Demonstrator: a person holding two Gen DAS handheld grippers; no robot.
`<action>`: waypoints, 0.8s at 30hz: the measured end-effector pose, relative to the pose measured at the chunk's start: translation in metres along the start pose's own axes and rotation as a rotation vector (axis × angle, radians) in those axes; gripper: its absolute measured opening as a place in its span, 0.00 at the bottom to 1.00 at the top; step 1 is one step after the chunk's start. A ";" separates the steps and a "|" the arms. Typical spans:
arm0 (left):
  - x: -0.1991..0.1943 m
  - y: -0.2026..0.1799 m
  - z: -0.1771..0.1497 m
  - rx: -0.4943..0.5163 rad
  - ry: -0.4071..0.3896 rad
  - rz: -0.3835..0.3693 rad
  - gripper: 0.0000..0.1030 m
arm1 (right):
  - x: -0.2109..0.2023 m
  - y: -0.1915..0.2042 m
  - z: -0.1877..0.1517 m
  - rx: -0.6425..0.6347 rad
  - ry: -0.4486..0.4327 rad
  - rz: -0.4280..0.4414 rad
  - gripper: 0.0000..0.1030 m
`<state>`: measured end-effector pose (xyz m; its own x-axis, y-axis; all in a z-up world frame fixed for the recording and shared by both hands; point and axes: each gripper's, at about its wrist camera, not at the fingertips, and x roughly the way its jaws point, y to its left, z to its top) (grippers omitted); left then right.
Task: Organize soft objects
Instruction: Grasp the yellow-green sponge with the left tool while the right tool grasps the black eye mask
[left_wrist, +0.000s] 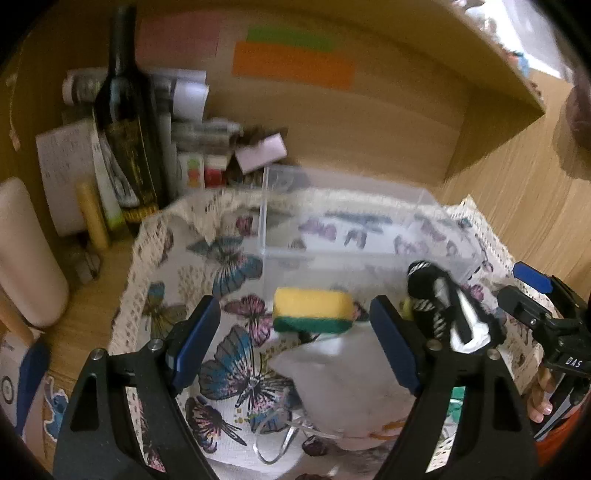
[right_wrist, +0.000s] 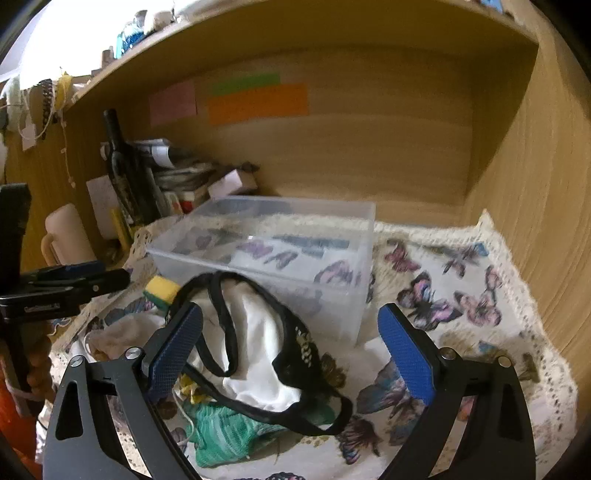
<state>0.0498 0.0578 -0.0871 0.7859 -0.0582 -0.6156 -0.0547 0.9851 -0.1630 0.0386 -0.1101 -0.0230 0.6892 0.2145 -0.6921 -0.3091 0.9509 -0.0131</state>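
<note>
Soft items, one of each, heaped on the butterfly-print cloth (right_wrist: 461, 295):
- yellow-green sponge (left_wrist: 313, 310), nearest the box's front wall;
- white face mask (left_wrist: 347, 384), just before the sponge;
- black-and-white garment (right_wrist: 258, 343), top of the heap;
- green knit piece (right_wrist: 229, 432), partly under the garment.

Clear plastic box (right_wrist: 280, 240): one, open-topped, standing on the cloth behind the heap.

Left tool (left_wrist: 295, 339): fingers apart, nothing between them, poised over sponge and mask. Right tool (right_wrist: 290, 354): fingers apart, over the garment.

Surface: lace-edged cloth on a wooden desk (left_wrist: 517, 206) inside a wooden alcove. Back wall: three coloured paper notes (right_wrist: 255, 99). Left corner: one dark bottle (left_wrist: 129, 122) among stacked papers.
</note>
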 end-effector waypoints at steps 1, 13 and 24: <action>0.004 0.001 -0.001 -0.002 0.018 -0.006 0.81 | 0.002 0.000 0.000 0.012 0.016 0.007 0.93; 0.049 -0.007 -0.004 0.048 0.144 -0.042 0.81 | 0.044 0.008 -0.007 0.006 0.163 0.040 0.97; 0.057 0.001 -0.006 0.017 0.148 -0.077 0.59 | 0.042 0.006 -0.014 -0.035 0.165 0.033 0.38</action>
<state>0.0909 0.0546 -0.1269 0.6878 -0.1559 -0.7089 0.0139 0.9793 -0.2019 0.0568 -0.0980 -0.0623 0.5625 0.2029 -0.8015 -0.3544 0.9350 -0.0121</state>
